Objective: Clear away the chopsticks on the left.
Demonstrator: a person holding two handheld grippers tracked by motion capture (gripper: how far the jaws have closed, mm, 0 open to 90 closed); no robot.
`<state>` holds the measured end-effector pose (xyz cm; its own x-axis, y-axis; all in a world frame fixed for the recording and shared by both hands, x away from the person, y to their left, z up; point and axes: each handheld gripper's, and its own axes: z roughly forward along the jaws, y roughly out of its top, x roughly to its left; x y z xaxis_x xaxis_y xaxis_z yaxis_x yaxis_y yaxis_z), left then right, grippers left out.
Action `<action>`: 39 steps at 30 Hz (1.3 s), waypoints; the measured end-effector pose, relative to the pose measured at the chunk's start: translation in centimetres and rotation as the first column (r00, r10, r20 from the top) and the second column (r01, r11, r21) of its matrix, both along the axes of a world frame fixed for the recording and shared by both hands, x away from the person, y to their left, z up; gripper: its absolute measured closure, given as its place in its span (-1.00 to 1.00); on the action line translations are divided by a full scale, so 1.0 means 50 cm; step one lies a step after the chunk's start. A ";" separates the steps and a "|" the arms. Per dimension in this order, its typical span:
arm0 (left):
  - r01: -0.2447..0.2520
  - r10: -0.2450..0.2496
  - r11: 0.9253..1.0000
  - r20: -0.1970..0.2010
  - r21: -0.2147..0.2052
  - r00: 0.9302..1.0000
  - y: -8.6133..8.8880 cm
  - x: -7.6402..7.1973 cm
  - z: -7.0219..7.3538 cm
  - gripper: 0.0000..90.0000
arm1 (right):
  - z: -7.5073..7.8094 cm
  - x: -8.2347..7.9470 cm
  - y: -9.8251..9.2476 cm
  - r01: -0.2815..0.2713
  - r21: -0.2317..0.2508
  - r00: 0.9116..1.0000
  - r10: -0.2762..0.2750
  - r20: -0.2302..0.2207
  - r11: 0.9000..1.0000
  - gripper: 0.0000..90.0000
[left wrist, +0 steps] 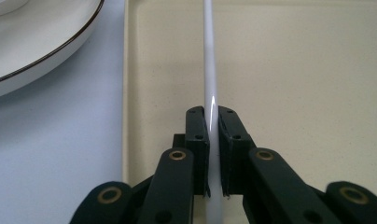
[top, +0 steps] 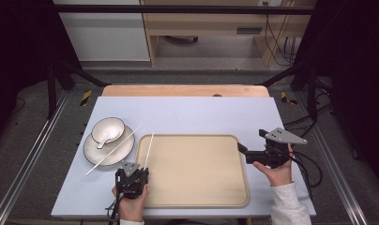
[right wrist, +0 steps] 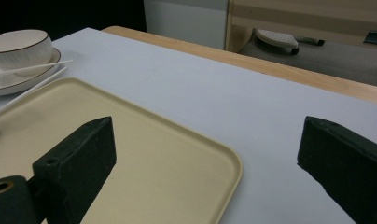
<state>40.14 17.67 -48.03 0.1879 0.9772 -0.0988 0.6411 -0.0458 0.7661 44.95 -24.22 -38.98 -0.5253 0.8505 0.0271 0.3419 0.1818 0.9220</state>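
My left gripper is shut on the near end of a white chopstick, low over the left edge of the beige tray. In the left gripper view the pads pinch the chopstick, which runs straight ahead above the tray's left rim. A second chopstick lies slanted across the white plate. My right gripper hovers at the tray's right edge with its jaws open and nothing between them.
On the plate sits a white bowl holding a spoon; the right gripper view shows this bowl far to the left. The tray's inside is bare. A wooden strip borders the table's far edge.
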 end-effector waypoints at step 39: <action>0.153 -0.151 0.988 0.122 -0.012 0.981 0.060 0.033 0.106 0.17 | 0.009 -0.006 -0.016 0.013 0.020 1.000 -0.014 0.013 1.000 -0.90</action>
<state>41.77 20.69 -42.72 0.3458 0.9343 -0.0867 0.5306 -0.1184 0.8393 44.65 -25.00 -38.53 -0.5142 0.8569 0.0373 0.3323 0.1589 0.9297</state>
